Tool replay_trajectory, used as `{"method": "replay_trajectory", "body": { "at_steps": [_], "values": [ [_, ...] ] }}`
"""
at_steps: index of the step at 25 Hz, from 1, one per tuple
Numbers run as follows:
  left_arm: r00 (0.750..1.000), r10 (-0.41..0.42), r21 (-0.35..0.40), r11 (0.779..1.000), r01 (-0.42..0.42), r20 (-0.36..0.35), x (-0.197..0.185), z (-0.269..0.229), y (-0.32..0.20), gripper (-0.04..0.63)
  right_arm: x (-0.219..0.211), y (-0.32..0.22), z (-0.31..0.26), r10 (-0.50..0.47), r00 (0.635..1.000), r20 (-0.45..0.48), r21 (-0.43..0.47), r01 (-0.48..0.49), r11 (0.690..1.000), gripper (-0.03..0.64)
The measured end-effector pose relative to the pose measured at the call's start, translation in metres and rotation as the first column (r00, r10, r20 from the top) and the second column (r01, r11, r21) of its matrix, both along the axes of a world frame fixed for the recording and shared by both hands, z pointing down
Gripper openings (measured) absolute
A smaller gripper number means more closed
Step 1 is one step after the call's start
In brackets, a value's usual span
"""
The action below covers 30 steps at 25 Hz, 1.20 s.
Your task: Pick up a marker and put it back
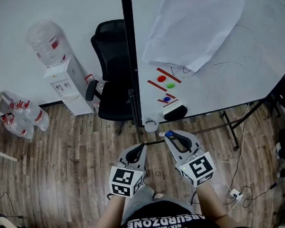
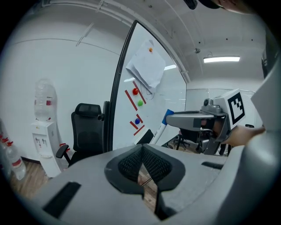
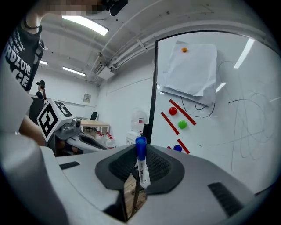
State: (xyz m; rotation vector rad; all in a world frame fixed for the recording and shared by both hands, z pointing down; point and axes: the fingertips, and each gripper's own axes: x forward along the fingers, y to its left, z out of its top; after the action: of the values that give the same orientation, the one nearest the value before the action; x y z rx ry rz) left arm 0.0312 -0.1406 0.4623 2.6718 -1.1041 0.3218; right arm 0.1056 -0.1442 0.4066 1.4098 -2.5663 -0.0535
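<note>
A white marker with a blue cap stands upright between the jaws of my right gripper, which is shut on it. In the right gripper view the marker sits between the dark pads, cap up, in front of the whiteboard. My left gripper hangs beside it to the left, shut with nothing in it. The left gripper view has its pads meeting, and the marker poking out of the right gripper beyond. Both grippers are short of the whiteboard.
On the whiteboard hang a sheet of paper, red, green and blue magnets, and a black eraser. A black office chair and a water dispenser stand to the left. Cables lie on the floor at right.
</note>
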Motion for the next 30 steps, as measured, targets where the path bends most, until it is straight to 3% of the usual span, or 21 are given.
{"method": "replay_trajectory", "body": {
  "at_steps": [16,30],
  "values": [
    [0.999,0.038,0.006,0.999,-0.038,-0.003,0.010,-0.004,0.023,0.008,-0.002,0.030,0.034,0.017,1.000,-0.004,-0.078,-0.018,0.997,0.061],
    [0.999,-0.012,0.023,1.000,0.013,-0.035,0.001,-0.004,0.045,0.008,-0.013,0.051,0.054,-0.010,1.000,-0.017,-0.116,0.008,0.993,0.061]
  ]
}}
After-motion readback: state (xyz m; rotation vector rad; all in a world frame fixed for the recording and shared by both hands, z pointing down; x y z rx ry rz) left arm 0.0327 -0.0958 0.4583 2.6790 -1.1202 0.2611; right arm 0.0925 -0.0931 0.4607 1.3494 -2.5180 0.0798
